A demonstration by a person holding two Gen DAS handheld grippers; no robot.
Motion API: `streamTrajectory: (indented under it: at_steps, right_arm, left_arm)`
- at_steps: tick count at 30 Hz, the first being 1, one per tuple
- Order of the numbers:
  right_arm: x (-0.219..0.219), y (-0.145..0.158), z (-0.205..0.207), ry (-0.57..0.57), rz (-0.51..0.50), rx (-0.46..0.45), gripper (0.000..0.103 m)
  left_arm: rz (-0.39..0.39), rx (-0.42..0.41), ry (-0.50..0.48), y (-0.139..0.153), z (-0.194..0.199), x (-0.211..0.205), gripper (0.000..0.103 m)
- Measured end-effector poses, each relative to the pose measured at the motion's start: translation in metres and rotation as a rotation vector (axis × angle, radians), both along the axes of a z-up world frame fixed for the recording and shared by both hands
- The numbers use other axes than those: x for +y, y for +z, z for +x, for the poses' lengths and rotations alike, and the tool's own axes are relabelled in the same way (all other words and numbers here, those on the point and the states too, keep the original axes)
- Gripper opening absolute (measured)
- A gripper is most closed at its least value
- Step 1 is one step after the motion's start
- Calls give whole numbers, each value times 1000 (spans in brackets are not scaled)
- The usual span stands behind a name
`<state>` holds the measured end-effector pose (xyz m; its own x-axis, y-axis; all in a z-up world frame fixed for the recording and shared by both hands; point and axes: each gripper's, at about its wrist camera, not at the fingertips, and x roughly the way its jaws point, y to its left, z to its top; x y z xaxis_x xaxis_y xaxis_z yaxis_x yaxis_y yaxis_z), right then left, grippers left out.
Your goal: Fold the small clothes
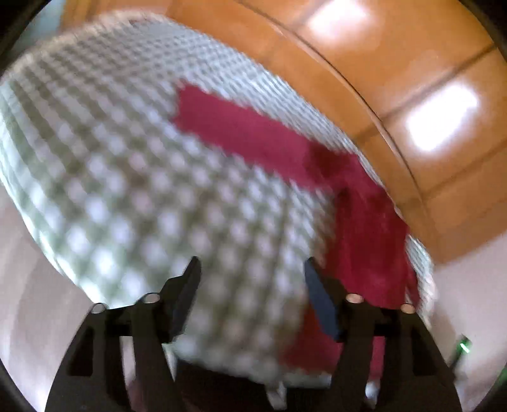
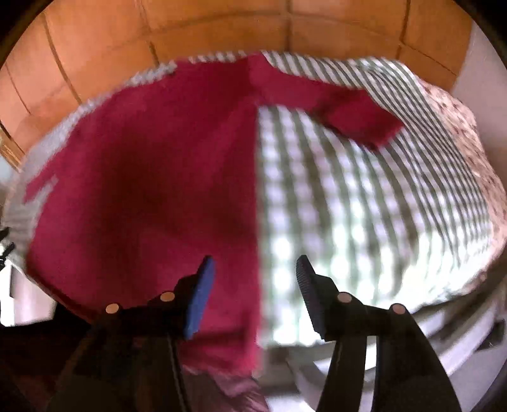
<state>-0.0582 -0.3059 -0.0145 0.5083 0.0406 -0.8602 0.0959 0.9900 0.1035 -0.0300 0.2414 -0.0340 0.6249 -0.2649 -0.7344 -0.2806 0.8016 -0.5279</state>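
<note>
Partly blurred red garment (image 2: 142,190), far sleeve (image 2: 358,117) indistinct

- Red garment (image 2: 142,190): soft matt cloth, slightly fuzzy.
- Checked cover (image 1: 126,190): woven cloth, grey/white, matt.
- Floor (image 1: 412,63): orange tiles, glossy w/ glare patches.
- Right tool (image 2: 255,294): matt black plastic, ribbed pads, one blue-faced; small shiny metal pins.

Two wrist cams, both tilted down at the bed from close up.
Each looks out past its own tongs; both catch the red cloth (image 1: 253,139) (image 2: 152,190), checked sheet (image 1: 126,177) (image 2: 348,202) and orange floor (image 1: 396,79) (image 2: 221,28).
</note>
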Motion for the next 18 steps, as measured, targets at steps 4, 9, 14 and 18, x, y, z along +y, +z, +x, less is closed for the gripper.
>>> streamTrajectory:
  at_steps: [4, 9, 14, 18]
  right_arm:
    - [52, 3, 37, 104, 86, -59, 65]
    - [110, -16, 81, 169, 158, -25, 67]
    - [146, -33, 107, 190, 172, 17, 75]
    - [157, -43, 110, 196, 133, 13, 83]
  left_arm:
    - [-55, 24, 188, -7, 34, 48, 73]
    - [-55, 56, 268, -21, 91, 75, 73]
    - [33, 110, 186, -38, 152, 74, 14]
    - [146, 41, 206, -12, 182, 88, 10]
